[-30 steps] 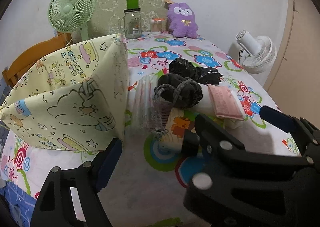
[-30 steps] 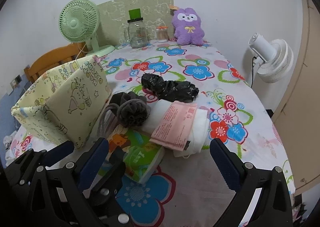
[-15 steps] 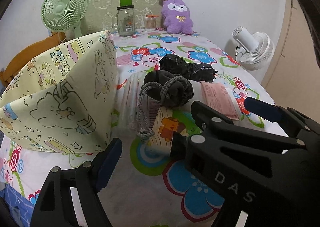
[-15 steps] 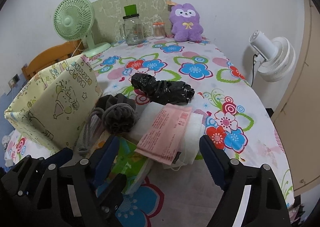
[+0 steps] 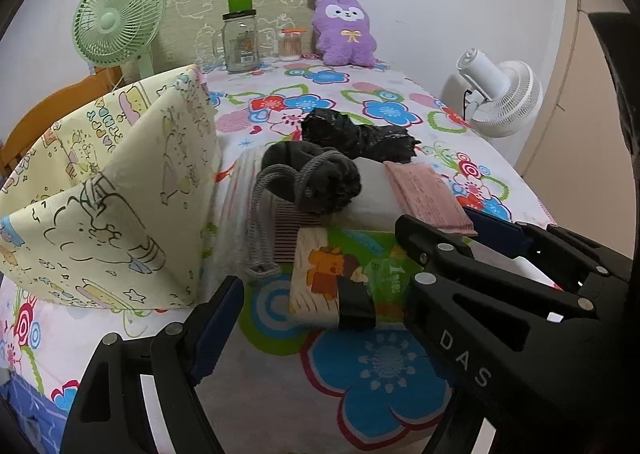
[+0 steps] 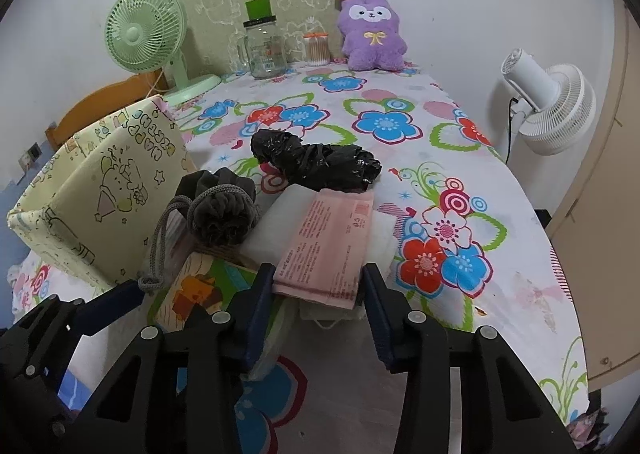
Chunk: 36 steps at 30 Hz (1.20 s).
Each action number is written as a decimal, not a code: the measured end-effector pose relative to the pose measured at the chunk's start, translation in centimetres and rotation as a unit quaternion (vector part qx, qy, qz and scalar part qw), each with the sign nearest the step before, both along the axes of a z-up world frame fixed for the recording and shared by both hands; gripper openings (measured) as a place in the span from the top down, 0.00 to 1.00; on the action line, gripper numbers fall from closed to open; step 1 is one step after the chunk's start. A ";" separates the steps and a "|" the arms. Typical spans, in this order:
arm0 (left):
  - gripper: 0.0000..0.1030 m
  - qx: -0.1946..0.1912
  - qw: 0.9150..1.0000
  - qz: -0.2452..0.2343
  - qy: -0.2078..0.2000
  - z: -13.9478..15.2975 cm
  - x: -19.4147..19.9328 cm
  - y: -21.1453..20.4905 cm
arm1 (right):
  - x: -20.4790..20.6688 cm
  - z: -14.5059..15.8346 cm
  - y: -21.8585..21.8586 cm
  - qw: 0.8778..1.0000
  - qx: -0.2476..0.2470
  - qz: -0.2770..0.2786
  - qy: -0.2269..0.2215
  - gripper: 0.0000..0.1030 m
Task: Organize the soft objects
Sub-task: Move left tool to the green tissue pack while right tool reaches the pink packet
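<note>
A pink packet [image 6: 332, 238] lies on a white folded stack [image 6: 280, 225] beside a dark grey drawstring pouch [image 6: 224, 213] and a black plastic bag [image 6: 316, 163]. My right gripper [image 6: 317, 270] is closing its jaws. The packet's near end is between the pads, which stand right at its sides without visibly squeezing it. A green cartoon tissue pack [image 5: 344, 262] lies in front of my left gripper [image 5: 320, 286], which is open. Its right finger is hidden behind the right gripper's body. A cream cartoon-print fabric box [image 5: 112, 193] stands open at the left.
At the back of the flowered tablecloth [image 6: 460, 157] stand a purple plush [image 6: 372, 33], a glass jar [image 6: 264, 49], a swab jar [image 6: 317, 49] and a green fan [image 6: 144, 29]. A white fan [image 6: 548, 105] stands off the right edge. A wooden chair back [image 5: 52, 109] rises behind the box.
The right gripper's jaws have narrowed from wide open to the width of the pink packet's near end, and it has edged forward. The left gripper has stayed put.
</note>
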<state>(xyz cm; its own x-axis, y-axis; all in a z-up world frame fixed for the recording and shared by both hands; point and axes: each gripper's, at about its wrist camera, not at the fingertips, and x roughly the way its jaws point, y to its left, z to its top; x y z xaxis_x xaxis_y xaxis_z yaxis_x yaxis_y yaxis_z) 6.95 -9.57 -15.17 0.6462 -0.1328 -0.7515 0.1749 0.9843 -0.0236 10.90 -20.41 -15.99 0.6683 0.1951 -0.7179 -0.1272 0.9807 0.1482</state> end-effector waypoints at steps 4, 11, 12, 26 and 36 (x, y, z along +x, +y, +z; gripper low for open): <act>0.17 -0.001 1.000 -0.007 0.002 0.0 -0.3 -0.5 | -0.6 0.3 -0.5 1.000 0.001 -0.002 -0.006 0.55; 0.16 0.000 1.000 -0.007 -0.002 0.3 -0.9 -1.2 | -1.9 0.8 -1.5 1.000 0.008 -0.008 -0.018 0.55; 0.16 0.000 1.000 -0.009 -0.003 0.4 -1.0 -1.3 | -2.0 0.8 -1.7 1.000 0.009 -0.009 -0.019 0.55; 0.06 0.014 0.999 -0.029 -0.012 0.0 -1.4 -3.9 | -3.3 0.3 -4.3 0.999 0.022 -0.035 -0.015 0.55; 0.06 0.031 0.999 -0.015 -0.025 0.2 -1.3 -4.0 | -2.8 -0.2 -4.7 0.999 0.033 -0.037 -0.007 0.55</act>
<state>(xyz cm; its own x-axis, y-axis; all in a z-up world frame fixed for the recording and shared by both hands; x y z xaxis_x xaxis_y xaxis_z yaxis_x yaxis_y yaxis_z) 5.61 -13.60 -14.97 0.6789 -0.1064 -0.7265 0.2041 0.9778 0.0476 8.13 -25.13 -16.19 0.6919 0.1909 -0.6963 -0.0571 0.9758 0.2109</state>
